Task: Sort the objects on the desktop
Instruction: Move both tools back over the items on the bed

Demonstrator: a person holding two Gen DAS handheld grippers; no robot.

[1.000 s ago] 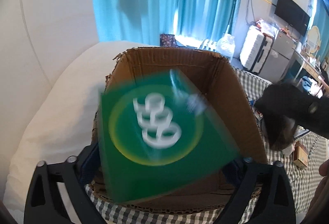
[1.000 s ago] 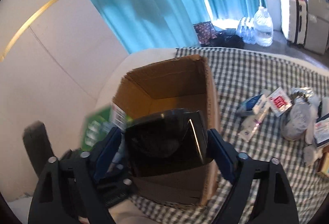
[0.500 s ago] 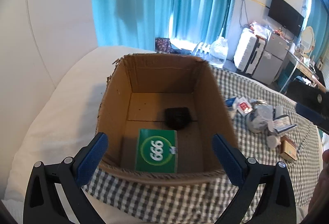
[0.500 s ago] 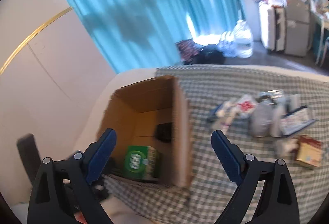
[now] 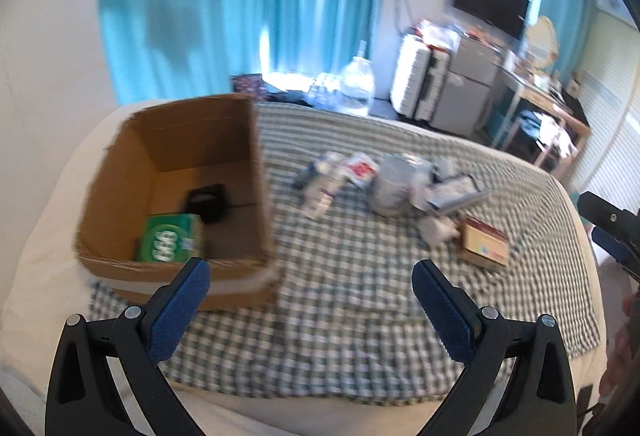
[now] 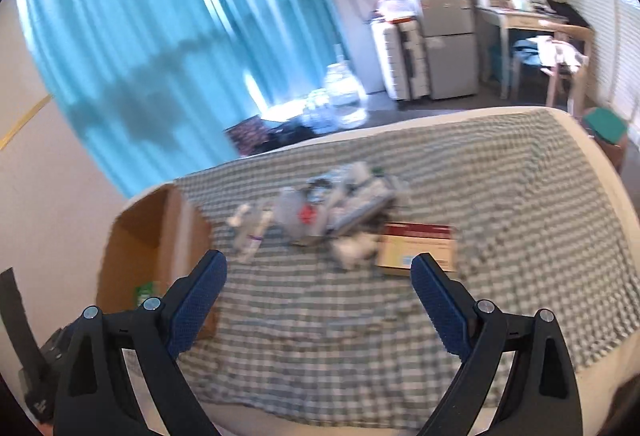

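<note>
The left gripper (image 5: 310,278) has its jaws spread wide with nothing between them, above the checked cloth (image 5: 340,316). The carton (image 5: 180,192) sits just past the left finger, its near rim behind that fingertip. Inside the carton, a green box (image 5: 170,244) marked 666 lies against the near wall and a small black item (image 5: 208,202) lies farther in, toward the back. To the right of the carton, apart from it, a heap of packets (image 5: 384,180) lies on the cloth, and a tan box (image 5: 484,246) sits at the heap's near right edge, beyond the right finger.

The right gripper (image 6: 318,270) is likewise wide open and holds nothing. In its view the heap (image 6: 328,204) lies beyond the gap between the jaws, the tan box (image 6: 416,246) just beyond the right fingertip, and the carton (image 6: 160,248) behind the left finger.
</note>
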